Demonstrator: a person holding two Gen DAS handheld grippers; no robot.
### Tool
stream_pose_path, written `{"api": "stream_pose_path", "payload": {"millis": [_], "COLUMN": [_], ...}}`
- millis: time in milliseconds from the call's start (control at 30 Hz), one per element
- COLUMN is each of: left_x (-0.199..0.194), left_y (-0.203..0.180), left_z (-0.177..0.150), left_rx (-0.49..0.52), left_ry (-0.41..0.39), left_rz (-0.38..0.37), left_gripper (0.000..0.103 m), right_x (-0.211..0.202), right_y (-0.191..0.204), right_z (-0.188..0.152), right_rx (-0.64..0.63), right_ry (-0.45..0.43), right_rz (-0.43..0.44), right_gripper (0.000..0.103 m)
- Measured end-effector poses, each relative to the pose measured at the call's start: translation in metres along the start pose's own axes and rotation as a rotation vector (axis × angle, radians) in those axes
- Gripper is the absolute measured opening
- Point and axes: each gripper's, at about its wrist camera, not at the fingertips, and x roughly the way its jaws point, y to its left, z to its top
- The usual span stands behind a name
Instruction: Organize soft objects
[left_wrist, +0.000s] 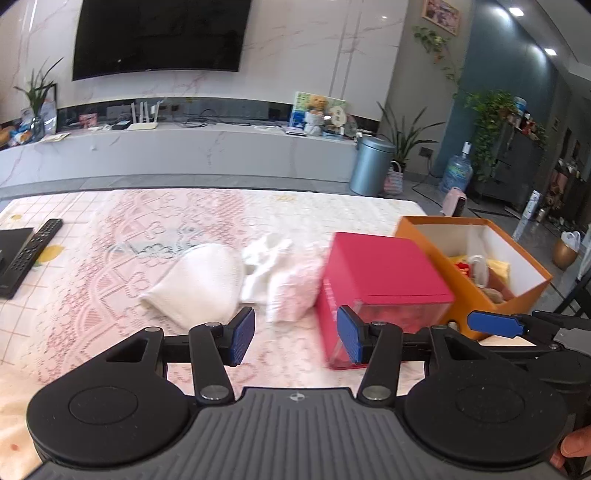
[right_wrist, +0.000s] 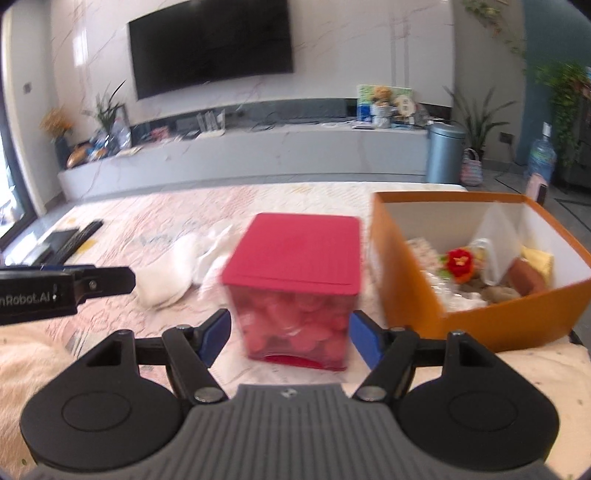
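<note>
Left tool (left_wrist: 295, 338) is spread wide with nothing between its blue pads, hanging over the lace-patterned tabletop (left_wrist: 110, 258), and ahead of it lies the soft pile: a white cloth bundle (left_wrist: 199, 282), a crumpled white piece (left_wrist: 264, 258) just beside it, and a pale pink cloth (left_wrist: 295, 288) lying against the red-lidded box (left_wrist: 384, 273). Over to the right tool (right_wrist: 290, 338): jaws spread too, standing either side of the near face of that clear box, pads apart from its walls as far as the blur allows, pink contents visible through the side. Just right of it sits the open orange box (right_wrist: 509, 314), holding a red flower and other small items. A remote control (left_wrist: 31, 251) rests at the far left.
</note>
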Motion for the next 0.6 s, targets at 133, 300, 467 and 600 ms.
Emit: {"api": "stream_pose_path", "payload": {"millis": [133,300,467,600], "left_x": [0.0,0.004,0.015,0.027], "left_y": [0.024,0.053,0.078,0.096], "left_z": [-0.003,-0.004,-0.004,0.0], "left_rx": [-0.019,-0.02,-0.018,-0.049], "left_ry": [-0.005,-0.001,0.02,0.041], "left_rz": [0.014,0.025,0.048,0.056], "left_gripper": [0.059,0.059,0.059,0.059], "right_x": [0.01,0.028,0.052,0.07], "right_y": [0.024,0.049,0.068,0.079], "right_z": [0.006,0.018,0.03,0.043], "right_rx": [-0.063,-0.156,-0.242,-0.319], "right_ry": [-0.004,-0.006,0.009,0.024], "right_rz": [0.03,0.063,0.074,0.085], "right_gripper": [0.07,0.07,0.069,0.068]}}
